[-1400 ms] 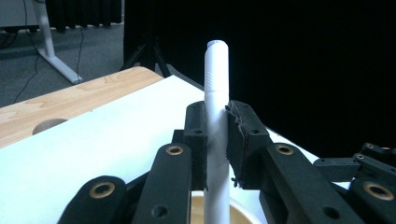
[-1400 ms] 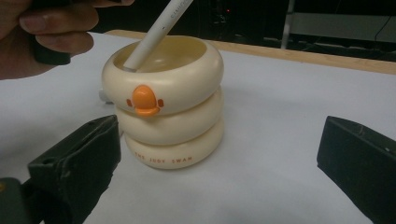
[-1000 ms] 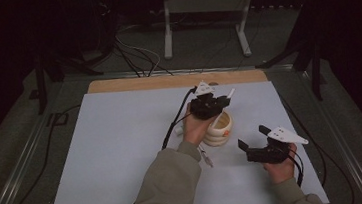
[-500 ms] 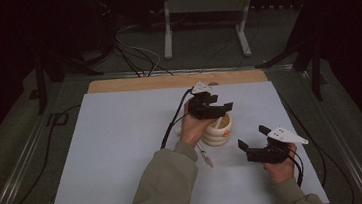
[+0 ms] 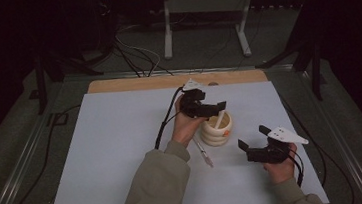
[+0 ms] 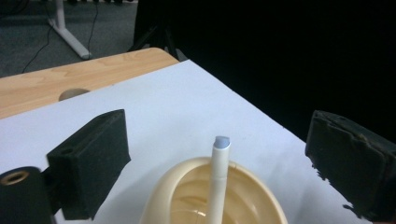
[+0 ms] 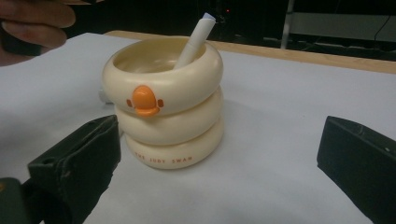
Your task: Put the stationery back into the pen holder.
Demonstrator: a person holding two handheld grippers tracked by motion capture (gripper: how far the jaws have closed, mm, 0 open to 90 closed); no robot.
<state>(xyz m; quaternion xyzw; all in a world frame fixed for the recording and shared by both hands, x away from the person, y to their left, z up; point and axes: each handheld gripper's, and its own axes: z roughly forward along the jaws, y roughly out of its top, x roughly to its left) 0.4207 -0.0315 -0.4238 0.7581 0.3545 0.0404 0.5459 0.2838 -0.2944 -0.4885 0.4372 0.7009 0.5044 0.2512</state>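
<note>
White sheet (image 5: pixel 123 152) covers the table; a bare wood strip (image 5: pixel 132 84) runs along its far edge. Cream holder (image 5: pixel 216 128), three stacked rings with an orange duck bill (image 7: pixel 144 99) on the top one, stands upright right of centre. White pen (image 6: pixel 218 179) leans inside it, capped tip above the rim. A second pen (image 5: pixel 203 152) lies flat on the sheet, just beside the holder's near side.

Left gripper (image 5: pixel 209 109) hovers over the holder; its jaws have just been opening and now stand wide, the pen between them but untouched: released. Right gripper (image 5: pixel 254 142) rests near the holder, jaws spread, empty.

Judged step: pen dropped in, release done. Next move likely calls for lifting the left gripper clear without knocking the pen, then taking the loose pen.
</note>
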